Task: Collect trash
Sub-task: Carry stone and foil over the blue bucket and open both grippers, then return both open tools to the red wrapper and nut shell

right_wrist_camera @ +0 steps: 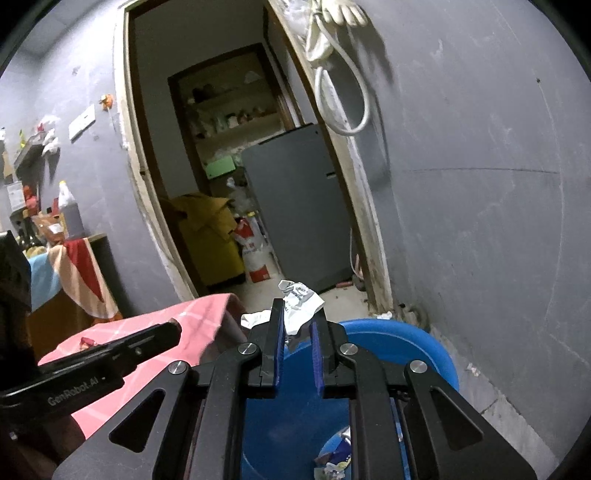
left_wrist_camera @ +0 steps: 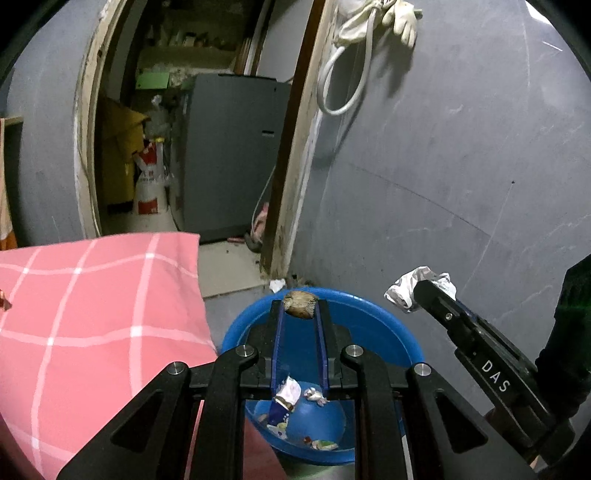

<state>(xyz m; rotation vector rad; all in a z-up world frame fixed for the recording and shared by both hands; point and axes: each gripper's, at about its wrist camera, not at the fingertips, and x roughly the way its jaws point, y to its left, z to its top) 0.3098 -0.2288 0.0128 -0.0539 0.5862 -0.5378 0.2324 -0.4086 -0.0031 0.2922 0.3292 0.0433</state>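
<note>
A blue plastic basin stands on the floor by the grey wall, with several wrappers lying in its bottom. Over its far rim my left gripper is shut on a brown, rough lump of trash. To the right, my right gripper is shut on a crumpled white paper. In the right wrist view the crumpled white paper sticks out between the right gripper's tips, above the basin. The left gripper's finger shows at the left.
A pink checked cloth covers a surface left of the basin. Behind is a doorway with a grey cabinet and sacks. A white hose and a glove hang on the wall. A scrap of paper lies by the door frame.
</note>
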